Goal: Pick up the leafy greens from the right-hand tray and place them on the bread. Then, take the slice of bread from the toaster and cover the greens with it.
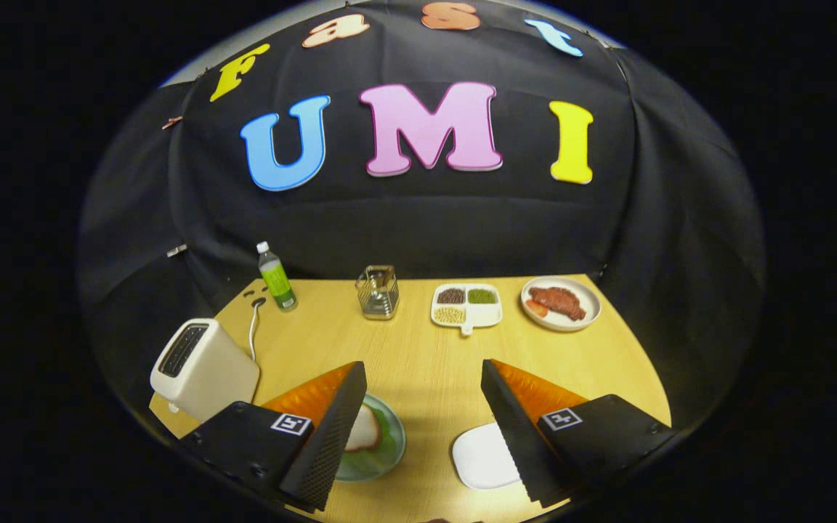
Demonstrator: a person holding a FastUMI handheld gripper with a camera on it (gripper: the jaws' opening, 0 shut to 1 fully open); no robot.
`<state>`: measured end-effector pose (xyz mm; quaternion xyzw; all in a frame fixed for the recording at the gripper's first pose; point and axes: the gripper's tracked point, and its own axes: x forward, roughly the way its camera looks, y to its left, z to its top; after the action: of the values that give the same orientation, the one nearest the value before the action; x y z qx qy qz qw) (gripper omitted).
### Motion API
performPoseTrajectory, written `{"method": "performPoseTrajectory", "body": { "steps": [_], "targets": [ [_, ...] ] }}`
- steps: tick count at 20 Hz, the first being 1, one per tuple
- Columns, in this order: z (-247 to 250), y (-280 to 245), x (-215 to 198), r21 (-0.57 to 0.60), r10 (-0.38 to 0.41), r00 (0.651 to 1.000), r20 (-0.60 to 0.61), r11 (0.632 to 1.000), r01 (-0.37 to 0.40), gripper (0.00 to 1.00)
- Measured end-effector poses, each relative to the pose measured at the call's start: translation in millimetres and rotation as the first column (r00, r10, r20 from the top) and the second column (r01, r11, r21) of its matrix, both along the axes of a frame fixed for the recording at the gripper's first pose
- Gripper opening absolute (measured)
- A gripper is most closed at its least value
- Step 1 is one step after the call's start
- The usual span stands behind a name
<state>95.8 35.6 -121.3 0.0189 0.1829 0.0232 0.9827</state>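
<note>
Your gripper (423,378) gapes wide and empty above the table (418,356); bread (364,430) tops the greens (387,444) beside the toaster (203,369).

Cloth-walled recording booth, wooden table (426,363), toaster (204,369)

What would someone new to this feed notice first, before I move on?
Probably the gripper, open above the wooden table with nothing between its fingers. Next, the green plate by one finger, holding bread on leafy greens, and the bare white tray by the other. Then the toaster beside the plate, and along the far edge a bottle, a divided dish and a plate of meat.
</note>
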Motion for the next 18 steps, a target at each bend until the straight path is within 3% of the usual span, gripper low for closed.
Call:
{"method": "performPoseTrajectory", "body": {
  "steps": [7, 14, 18],
  "targets": [
    [94, 0, -36, -0.055, -0.071, 0.968, 0.239, 0.995, 0.086, 0.98],
    [119, -1, -83, -0.066, -0.104, 0.946, 0.306, 0.989, 0.13, 0.96],
    [117, 1, -106, -0.062, -0.094, 0.953, 0.288, 0.991, 0.116, 0.96]
  ]
}}
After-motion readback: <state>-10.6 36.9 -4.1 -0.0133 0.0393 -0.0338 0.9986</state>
